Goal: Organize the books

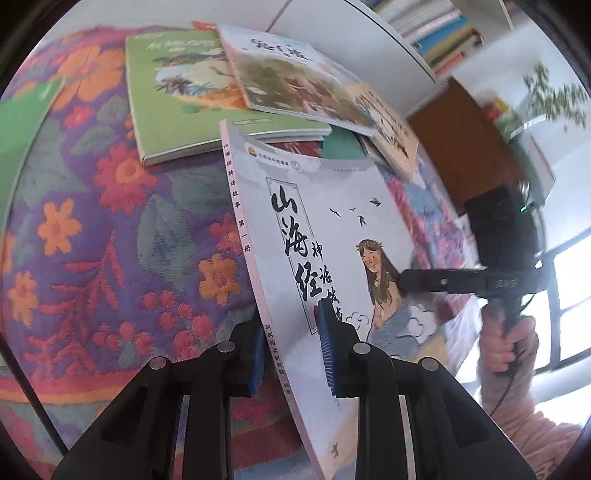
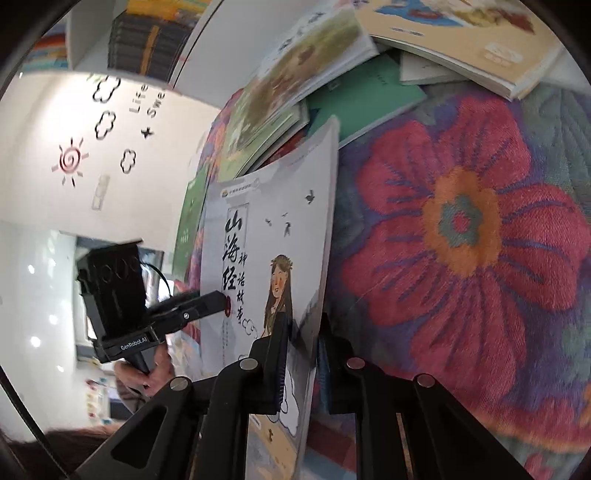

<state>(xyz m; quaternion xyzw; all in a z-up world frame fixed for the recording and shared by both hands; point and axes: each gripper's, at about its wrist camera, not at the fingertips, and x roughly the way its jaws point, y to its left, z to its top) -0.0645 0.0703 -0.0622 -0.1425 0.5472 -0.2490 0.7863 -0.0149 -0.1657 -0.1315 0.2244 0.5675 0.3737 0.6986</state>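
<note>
Grey storybook (image 1: 332, 229) held up on edge above flowery blanket (image 1: 110, 229), just in front of messy book pile (image 1: 236, 88). Left tool (image 1: 291, 354) pinches spine side, right tool (image 2: 301, 354) pinches page side. Two grips likely stop thin book flopping. Bookshelf (image 1: 436, 33) behind pile.

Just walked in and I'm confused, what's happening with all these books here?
A person is sorting books on a floral blanket. Both claws grip the same grey illustrated book, held up on edge: the left claw near its spine, the right claw at the opposite edge. A loose pile of books lies behind it.
</note>
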